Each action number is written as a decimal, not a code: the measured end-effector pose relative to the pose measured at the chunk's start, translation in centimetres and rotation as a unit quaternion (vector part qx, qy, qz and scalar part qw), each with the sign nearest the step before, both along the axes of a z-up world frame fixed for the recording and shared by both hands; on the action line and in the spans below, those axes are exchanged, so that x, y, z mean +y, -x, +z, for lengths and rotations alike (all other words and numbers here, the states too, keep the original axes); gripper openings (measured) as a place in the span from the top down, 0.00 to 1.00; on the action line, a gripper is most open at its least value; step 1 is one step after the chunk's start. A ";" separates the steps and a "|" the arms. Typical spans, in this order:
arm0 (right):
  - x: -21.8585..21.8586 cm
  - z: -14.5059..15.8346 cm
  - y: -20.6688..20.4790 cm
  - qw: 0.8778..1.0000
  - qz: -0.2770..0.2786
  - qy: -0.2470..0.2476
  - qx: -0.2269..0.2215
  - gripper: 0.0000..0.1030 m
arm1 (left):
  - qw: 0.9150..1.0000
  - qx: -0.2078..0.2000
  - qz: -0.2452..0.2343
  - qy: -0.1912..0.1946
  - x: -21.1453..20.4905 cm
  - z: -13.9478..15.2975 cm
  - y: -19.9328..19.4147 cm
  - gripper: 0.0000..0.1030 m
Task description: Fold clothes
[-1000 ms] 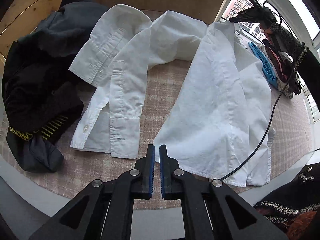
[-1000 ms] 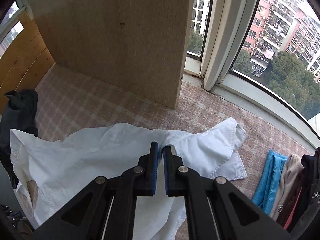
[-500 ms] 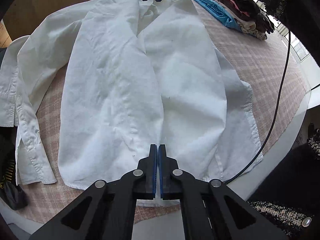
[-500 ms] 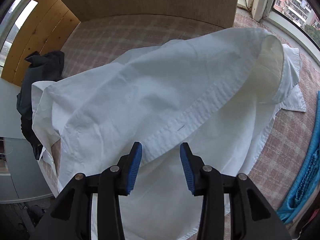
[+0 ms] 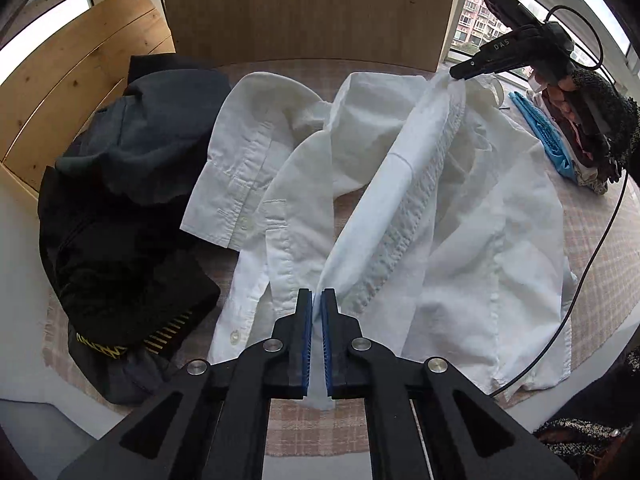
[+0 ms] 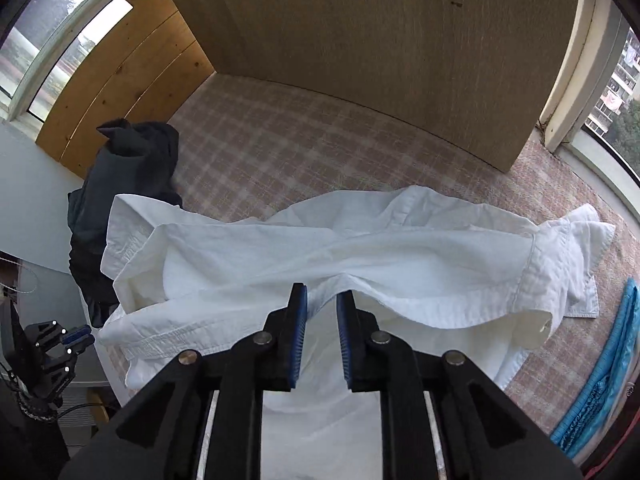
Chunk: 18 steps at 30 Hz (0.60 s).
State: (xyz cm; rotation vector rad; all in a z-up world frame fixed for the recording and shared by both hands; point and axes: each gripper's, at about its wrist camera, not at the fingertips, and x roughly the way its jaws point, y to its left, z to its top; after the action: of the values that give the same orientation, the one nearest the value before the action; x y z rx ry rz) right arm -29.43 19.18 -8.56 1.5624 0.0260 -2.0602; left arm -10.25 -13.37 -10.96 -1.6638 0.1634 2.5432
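A white button shirt (image 5: 460, 220) lies spread on the checked tablecloth (image 6: 300, 128). One front edge is lifted into a taut ridge. My left gripper (image 5: 317, 300) is shut on the lower end of that edge, with white cloth showing between its blue pads. My right gripper (image 5: 456, 74) pinches the same edge up by the collar. In the right wrist view the shirt (image 6: 360, 248) runs between the narrowly parted fingers of the right gripper (image 6: 322, 300). The collar (image 6: 576, 240) lies to their right. The sleeves (image 5: 256, 168) are sprawled to the left.
A heap of dark clothes (image 5: 132, 200) sits left of the shirt. Folded garments, one of them blue (image 5: 540, 136), are stacked at the right. A wooden board (image 5: 312, 12) stands at the back. A black cable (image 5: 592, 256) hangs across the shirt's right side near the table's front edge.
The right gripper, open half a second ago, has closed on the shirt's edge near the collar. The left gripper now has the hem end, and the edge is raised between them.
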 end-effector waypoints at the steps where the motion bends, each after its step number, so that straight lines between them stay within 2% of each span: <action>1: 0.2 0.7 -0.3 1.000 0.002 -0.003 0.007 0.77 | 1.000 0.000 0.006 0.012 -0.6 0.0 -0.2 0.86; 2: 0.5 1.4 -0.7 1.000 0.004 -0.006 0.014 0.73 | 1.000 0.003 0.007 0.014 -0.8 0.2 -0.7 0.83; 3: 0.7 2.1 -1.0 1.000 0.006 -0.008 0.022 0.61 | 1.000 0.007 0.005 0.012 -0.9 0.6 -1.4 0.81; 4: 1.3 2.7 -1.7 1.000 0.005 -0.010 0.027 0.55 | 1.000 0.010 -0.001 0.009 -0.6 1.0 -2.2 0.76; 7: 5.0 1.3 -8.0 1.000 -0.005 -0.023 0.016 0.55 | 0.999 0.011 -0.043 -0.007 2.0 1.2 -5.3 0.73; 9: 6.7 -1.8 -13.0 0.999 -0.012 -0.037 -0.018 0.55 | 0.996 -0.001 -0.085 -0.026 4.9 -0.1 -7.7 0.70; 13: 8.7 -7.6 -20.3 0.994 -0.046 -0.038 -0.094 0.55 | 0.981 -0.039 -0.182 -0.054 11.9 -3.2 -11.8 0.67; 16: 9.5 -10.6 -23.7 0.988 -0.074 -0.023 -0.133 0.53 | 0.972 -0.043 -0.229 -0.031 15.6 -5.1 -12.9 0.64; 18: 9.1 -10.2 -24.8 0.991 -0.069 -0.024 -0.113 0.52 | 0.967 -0.050 -0.250 -0.018 17.1 -6.1 -12.9 0.63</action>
State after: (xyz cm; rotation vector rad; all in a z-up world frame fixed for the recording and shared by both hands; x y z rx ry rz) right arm -4.67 28.30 -18.78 1.8655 -0.1211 -1.9839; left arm 2.62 3.73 -17.09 -1.4986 0.4606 2.0725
